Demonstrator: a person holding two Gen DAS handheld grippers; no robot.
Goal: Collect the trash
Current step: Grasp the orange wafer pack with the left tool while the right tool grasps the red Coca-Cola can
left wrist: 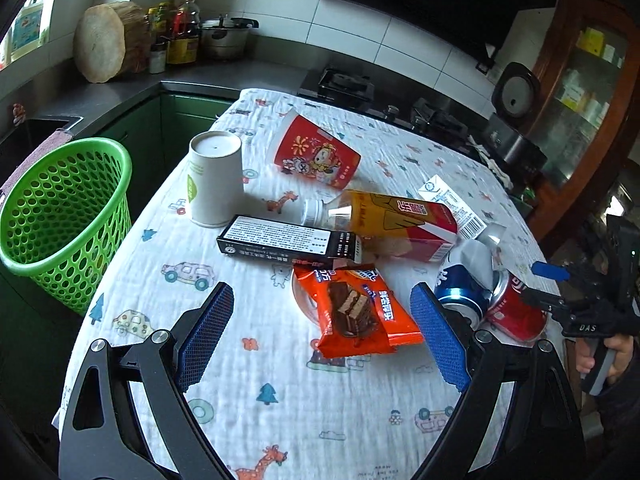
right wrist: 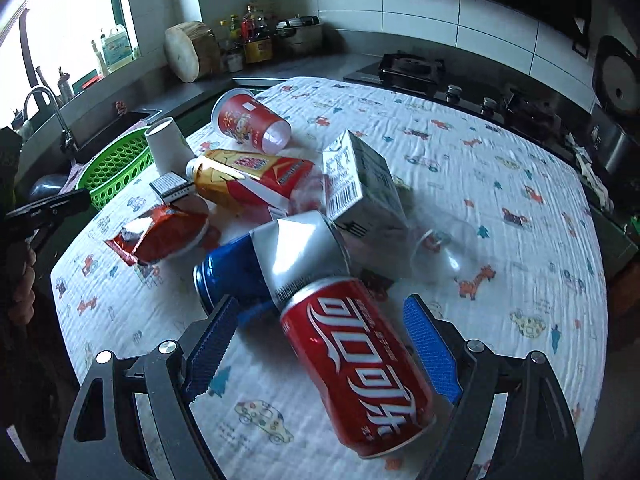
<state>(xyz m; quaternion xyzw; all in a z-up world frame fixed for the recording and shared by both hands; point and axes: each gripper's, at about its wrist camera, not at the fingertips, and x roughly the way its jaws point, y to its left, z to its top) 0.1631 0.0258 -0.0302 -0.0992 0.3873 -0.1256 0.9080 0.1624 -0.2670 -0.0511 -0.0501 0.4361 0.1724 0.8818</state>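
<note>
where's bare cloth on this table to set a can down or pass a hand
Free: the near strip of cloth in front of the wrapper, and the wide stretch right of the carton toward the stove. Crowded: the middle, where red can, blue can, bottle and cups bunch together.

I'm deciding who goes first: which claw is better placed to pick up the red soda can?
The right claw. Its open fingers already flank the lying red soda can, while the left claw sits open over the orange snack wrapper.
</note>
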